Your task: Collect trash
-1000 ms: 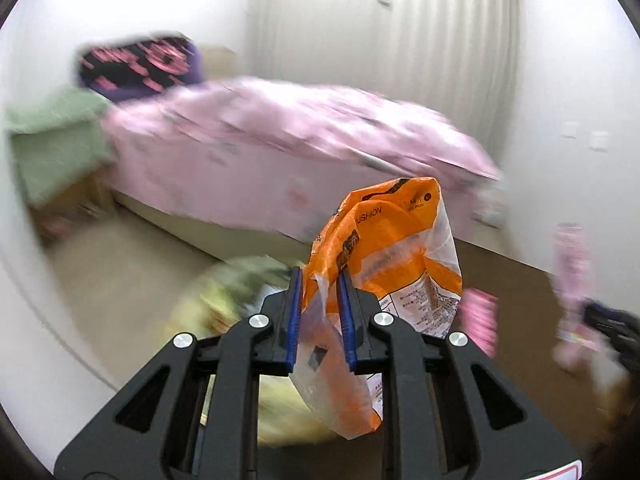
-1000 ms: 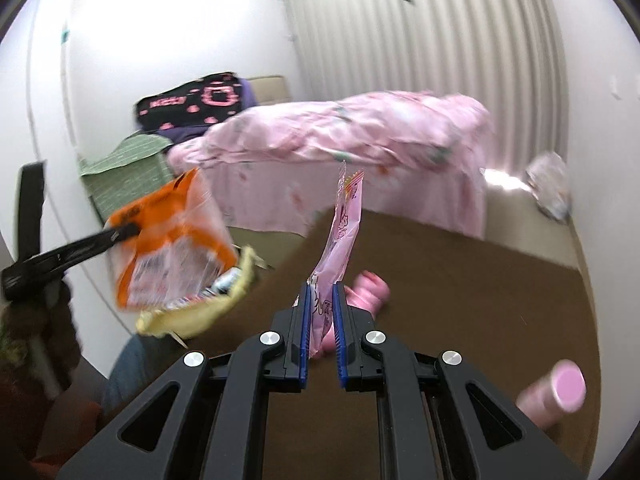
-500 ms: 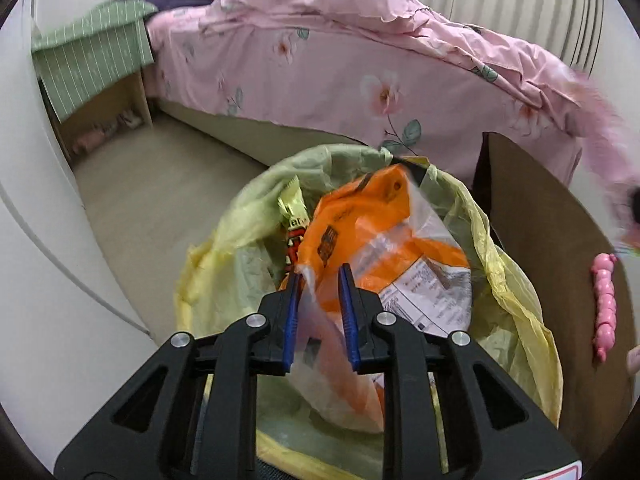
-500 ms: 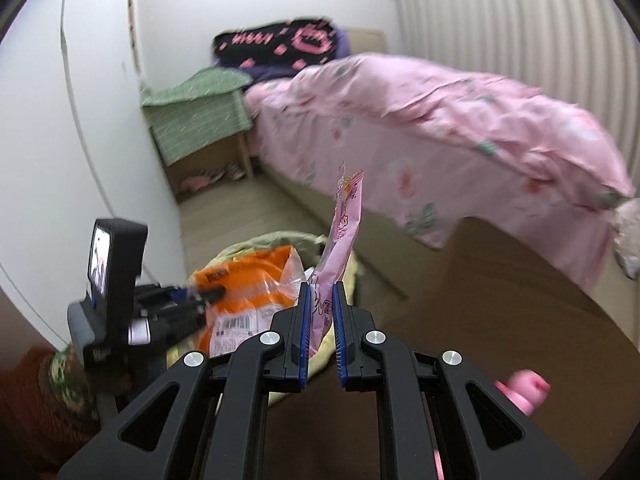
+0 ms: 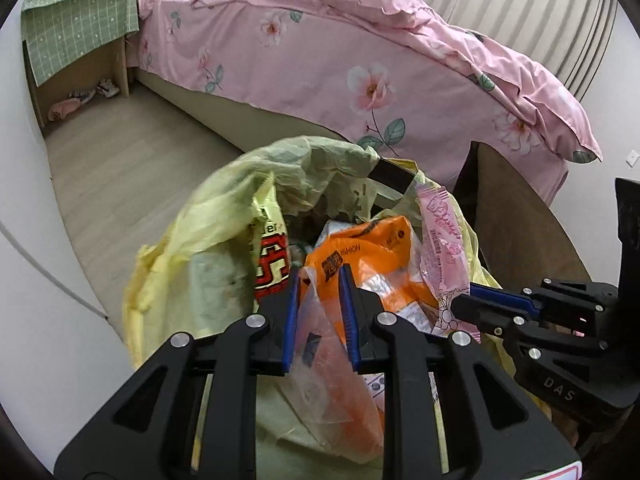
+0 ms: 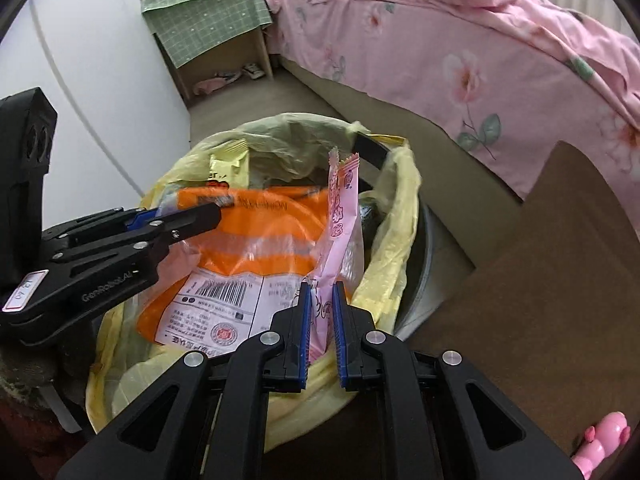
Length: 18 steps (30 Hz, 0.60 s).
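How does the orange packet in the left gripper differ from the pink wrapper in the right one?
The orange packet is wide and part clear, lying slumped across the bin's yellow liner; the pink wrapper is narrow, opaque and upright. The left gripper clamps the packet, the right gripper the wrapper. Both hang over the bin, unreleased.

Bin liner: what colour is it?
Pale yellow bin liner; clearest in the right wrist view.

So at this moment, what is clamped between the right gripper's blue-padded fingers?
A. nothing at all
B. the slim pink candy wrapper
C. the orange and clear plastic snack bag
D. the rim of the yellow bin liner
B: the right gripper is shut on the slim pink candy wrapper over the yellow-lined bin; the left gripper holds the orange bag.
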Tool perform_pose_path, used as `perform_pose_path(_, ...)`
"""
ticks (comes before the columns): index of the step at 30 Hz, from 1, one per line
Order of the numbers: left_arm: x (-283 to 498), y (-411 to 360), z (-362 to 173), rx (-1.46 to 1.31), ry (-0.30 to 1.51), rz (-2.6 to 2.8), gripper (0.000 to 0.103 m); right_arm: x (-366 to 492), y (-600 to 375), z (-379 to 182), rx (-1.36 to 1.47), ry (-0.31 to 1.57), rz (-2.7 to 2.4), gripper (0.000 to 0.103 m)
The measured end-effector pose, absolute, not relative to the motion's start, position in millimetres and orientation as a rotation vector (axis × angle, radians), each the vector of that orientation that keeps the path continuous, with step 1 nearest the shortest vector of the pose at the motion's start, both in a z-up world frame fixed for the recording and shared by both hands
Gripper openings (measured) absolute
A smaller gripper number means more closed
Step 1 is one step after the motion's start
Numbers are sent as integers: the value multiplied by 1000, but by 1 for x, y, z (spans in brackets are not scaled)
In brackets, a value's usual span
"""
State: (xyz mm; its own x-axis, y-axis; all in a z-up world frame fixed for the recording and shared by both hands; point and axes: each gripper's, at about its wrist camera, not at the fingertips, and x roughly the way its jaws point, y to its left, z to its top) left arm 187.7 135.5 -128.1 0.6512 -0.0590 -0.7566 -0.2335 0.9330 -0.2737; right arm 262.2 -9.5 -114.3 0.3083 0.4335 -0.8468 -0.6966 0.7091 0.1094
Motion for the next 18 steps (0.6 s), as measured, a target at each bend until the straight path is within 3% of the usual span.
perform_pose_path(7, 189, 141, -123, -434, 851, 93, 19, 259, -12, -111, -307, 970, 770, 12)
perform_pose_path(9, 185, 142, -117, -442, 839, 97, 31, 255, -12, -109, -302, 968, 779, 16)
perform_pose_path(10, 183, 143, -112, -457, 827, 95, 37, 252, -13, -107, -300, 971, 778, 24)
perform_pose_path(12, 178, 144, -102, -468, 806, 96, 60, 247, -18, -103, -289, 955, 774, 38)
perform_pose_path(13, 176, 143, -95, -461, 791, 101, 62, 244, -21, -99, -277, 941, 773, 42)
perform_pose_path(18, 156, 131, -55, -410, 721, 113, 81, 212, -49, -69, -263, 833, 741, 43)
